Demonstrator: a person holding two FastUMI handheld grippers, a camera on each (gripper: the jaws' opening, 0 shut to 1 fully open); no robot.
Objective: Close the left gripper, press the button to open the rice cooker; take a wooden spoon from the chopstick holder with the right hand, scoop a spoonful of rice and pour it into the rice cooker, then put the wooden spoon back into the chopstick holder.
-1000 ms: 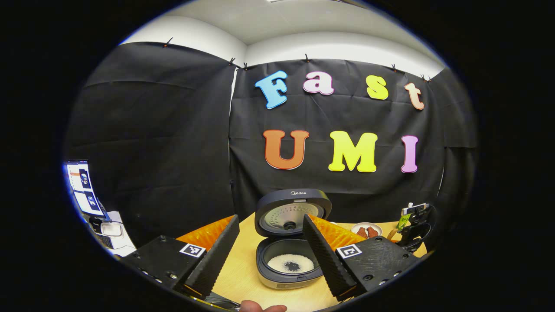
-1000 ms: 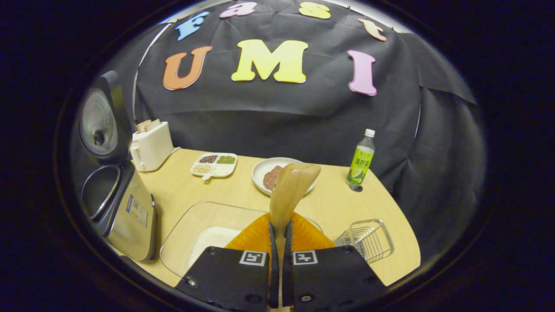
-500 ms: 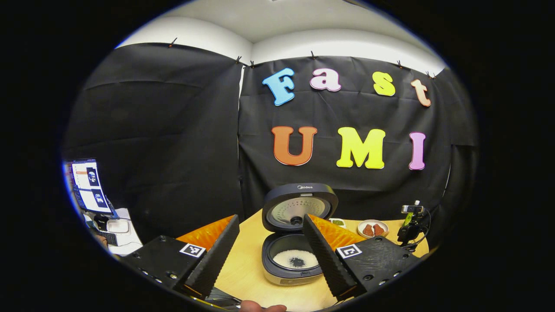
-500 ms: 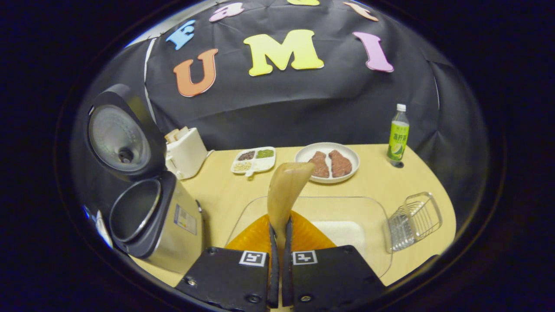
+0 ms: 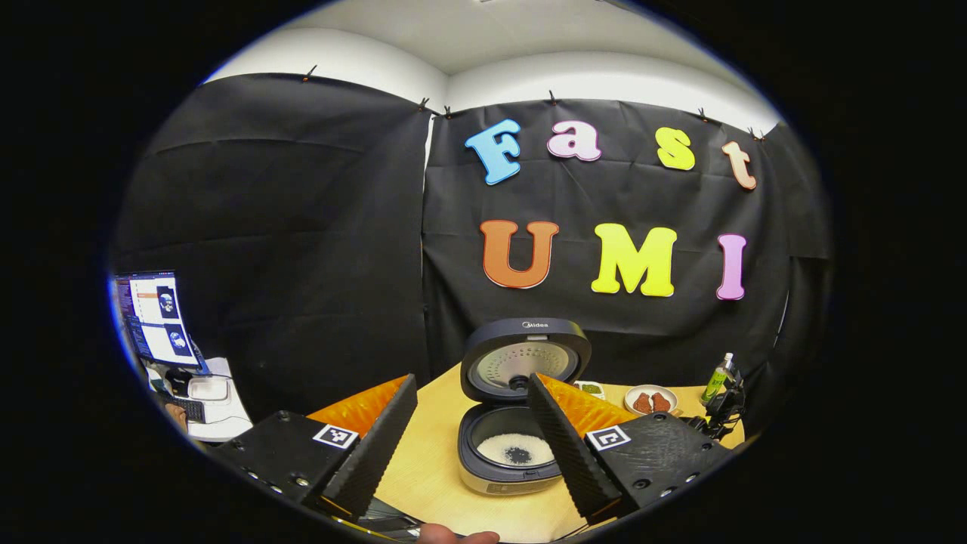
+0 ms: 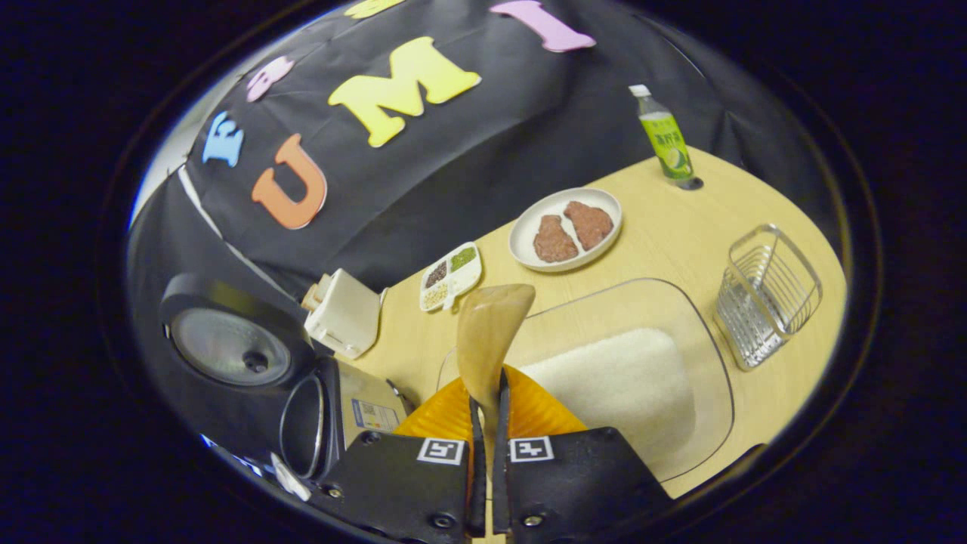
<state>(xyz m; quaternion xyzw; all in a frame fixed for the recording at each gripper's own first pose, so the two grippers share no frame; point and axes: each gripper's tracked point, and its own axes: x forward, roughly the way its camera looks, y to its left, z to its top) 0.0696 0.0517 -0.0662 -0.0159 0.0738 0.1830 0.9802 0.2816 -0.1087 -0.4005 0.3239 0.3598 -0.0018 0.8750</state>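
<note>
So far, judging by how things lie, the opening step is done and the spoon is in hand; returning the spoon is left, and whether a scoop is still owed I cannot tell.

Table [image 6: 680, 219]: light wood, carries everything below.

Rice cooker [image 5: 514, 461]: lid [image 5: 526, 359] stands upright, hinged back. Inner pot holds a shallow white layer of rice with a dark patch at its middle. So the button press is complete. In the right gripper view the cooker [image 6: 302, 408] sits low and left, mouth facing sideways to the camera.

Clear tray [image 6: 702, 332]: holds a flat bed of white rice [image 6: 612, 378], just right of the spoon.

Chopstick holder [image 6: 767, 295]: wire basket at the table's right edge, beside the tray, nothing visible inside.

Left gripper [image 5: 472, 446]: fingers spread wide, holding nothing, cooker framed between them but well off.

Right gripper [image 6: 483, 446]: fingers pressed together on the handle of the wooden spoon [image 6: 487, 332]. Bowl points up and away, over the tray's left rim. Whether grains sit in the bowl is not discernible; it looks bare from this side.
</note>
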